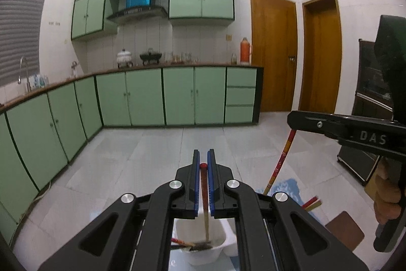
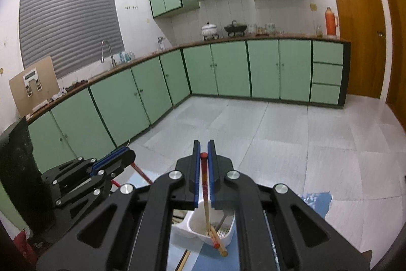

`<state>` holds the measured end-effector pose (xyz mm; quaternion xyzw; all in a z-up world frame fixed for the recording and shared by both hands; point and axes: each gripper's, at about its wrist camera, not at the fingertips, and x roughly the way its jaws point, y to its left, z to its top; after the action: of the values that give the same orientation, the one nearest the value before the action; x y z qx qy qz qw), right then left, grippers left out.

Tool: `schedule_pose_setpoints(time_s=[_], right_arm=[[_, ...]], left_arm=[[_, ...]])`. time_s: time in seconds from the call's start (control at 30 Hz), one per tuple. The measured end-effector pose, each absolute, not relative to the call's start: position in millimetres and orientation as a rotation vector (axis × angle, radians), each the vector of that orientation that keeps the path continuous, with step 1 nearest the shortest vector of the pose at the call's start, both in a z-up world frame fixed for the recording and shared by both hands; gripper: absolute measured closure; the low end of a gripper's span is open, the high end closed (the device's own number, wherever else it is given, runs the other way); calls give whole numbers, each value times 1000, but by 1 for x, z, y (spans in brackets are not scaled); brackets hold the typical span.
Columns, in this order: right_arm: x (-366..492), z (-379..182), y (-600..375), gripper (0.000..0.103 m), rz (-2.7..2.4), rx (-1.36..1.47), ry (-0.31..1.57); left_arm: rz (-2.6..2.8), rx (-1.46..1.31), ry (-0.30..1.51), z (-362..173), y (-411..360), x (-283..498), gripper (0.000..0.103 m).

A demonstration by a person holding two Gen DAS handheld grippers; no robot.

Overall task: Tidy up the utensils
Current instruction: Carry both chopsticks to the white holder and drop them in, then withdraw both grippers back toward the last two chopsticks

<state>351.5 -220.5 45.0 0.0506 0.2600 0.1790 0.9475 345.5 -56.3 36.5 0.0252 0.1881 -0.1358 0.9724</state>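
Both pairs of blue fingers pinch a chopstick each; my left gripper (image 1: 203, 169) clamps a red-topped chopstick (image 1: 204, 197) whose lower end reaches into the white holder (image 1: 203, 243); my right gripper (image 2: 203, 159) clamps another chopstick (image 2: 206, 194) over a white basket (image 2: 200, 222) holding more utensils

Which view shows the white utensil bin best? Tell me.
The right wrist view: the white utensil bin shows its rim, slotted floor and loose chopsticks inside. The left wrist view catches only part of it, between the left tool's arms.
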Motion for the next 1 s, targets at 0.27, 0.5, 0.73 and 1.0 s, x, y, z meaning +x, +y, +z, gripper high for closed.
schedule_pose_setpoints(time_s=[0.27, 0.5, 0.73, 1.0], right_arm=[[339, 41, -231, 78, 335, 143, 520], [290, 48, -256, 40, 285, 195, 433], [230, 33, -271, 14, 253, 222, 397], [170, -12, -273, 6, 203, 212, 454]], left_arm=[[-268, 37, 390, 38, -46, 339, 84], [-259, 18, 356, 52, -35, 299, 64], [-256, 1, 356, 43, -30, 242, 33], [-231, -12, 431, 6, -19, 189, 21]])
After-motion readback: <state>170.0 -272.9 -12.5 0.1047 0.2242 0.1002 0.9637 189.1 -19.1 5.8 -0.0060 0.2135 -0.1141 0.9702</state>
